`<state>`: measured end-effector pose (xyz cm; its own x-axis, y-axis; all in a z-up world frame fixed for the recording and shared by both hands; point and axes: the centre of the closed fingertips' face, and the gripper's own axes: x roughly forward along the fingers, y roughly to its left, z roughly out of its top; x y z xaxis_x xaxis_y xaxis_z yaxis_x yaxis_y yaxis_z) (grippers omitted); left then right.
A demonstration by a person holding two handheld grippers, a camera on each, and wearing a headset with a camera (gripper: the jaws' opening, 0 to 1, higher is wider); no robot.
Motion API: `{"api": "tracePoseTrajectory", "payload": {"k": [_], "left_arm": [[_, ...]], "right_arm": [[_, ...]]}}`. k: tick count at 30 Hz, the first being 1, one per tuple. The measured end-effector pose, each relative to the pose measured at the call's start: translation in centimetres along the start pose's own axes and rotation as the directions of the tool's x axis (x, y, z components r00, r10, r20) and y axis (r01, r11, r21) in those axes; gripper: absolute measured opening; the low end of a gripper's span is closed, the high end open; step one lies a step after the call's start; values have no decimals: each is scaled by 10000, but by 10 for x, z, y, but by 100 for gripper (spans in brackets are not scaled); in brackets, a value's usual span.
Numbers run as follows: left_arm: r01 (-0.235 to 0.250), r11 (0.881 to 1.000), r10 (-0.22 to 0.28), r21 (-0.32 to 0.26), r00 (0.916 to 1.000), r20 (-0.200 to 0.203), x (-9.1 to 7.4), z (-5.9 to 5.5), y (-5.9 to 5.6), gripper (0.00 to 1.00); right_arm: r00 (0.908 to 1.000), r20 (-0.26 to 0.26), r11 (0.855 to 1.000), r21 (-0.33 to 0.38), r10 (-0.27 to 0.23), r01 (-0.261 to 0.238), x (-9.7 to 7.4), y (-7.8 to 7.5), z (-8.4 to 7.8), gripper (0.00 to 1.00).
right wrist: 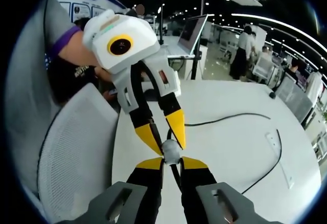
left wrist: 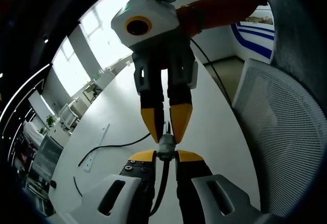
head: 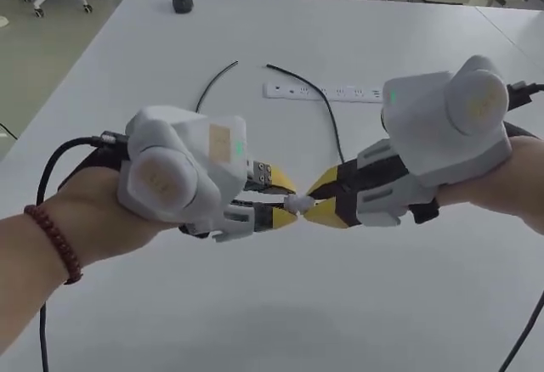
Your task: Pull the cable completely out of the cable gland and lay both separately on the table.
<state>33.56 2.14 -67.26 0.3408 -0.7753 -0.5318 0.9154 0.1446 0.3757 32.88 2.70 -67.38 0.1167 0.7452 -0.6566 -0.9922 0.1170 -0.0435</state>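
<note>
Above the white table (head: 255, 304), the left gripper (head: 287, 201) and right gripper (head: 314, 201) meet tip to tip, both nearly closed, pinching the cable gland (head: 299, 205); the black cable (head: 330, 121) trails onto the table

Head cam above; others close, opposed.

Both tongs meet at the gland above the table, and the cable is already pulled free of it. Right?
Not free. The left tongs and right tongs do meet at the gland above the table, but the left gripper view shows the cable entering the gland.
</note>
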Motion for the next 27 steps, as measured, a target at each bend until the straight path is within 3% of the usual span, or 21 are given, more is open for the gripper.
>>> {"api": "tracePoseTrajectory", "payload": {"k": [12, 18, 24, 27], "left_arm": [[-77, 9996, 84, -279, 9997, 235, -2, 5, 4, 14], [20, 9998, -10, -215, 9990, 449, -5, 8, 2, 14], [-16, 9999, 26, -168, 9983, 577, -8, 11, 2, 14], [43, 9993, -21, -370, 9982, 596, -8, 11, 2, 14]], "right_arm": [[9988, 487, 9987, 505, 27, -52, -5, -2, 6, 8], [9952, 879, 9933, 1030, 424, -514, -5, 1, 11, 9], [9934, 1007, 9929, 998, 547, -648, -7, 2, 14, 8], [9955, 825, 9972, 537, 472, -518, -6, 4, 14, 7]]}}
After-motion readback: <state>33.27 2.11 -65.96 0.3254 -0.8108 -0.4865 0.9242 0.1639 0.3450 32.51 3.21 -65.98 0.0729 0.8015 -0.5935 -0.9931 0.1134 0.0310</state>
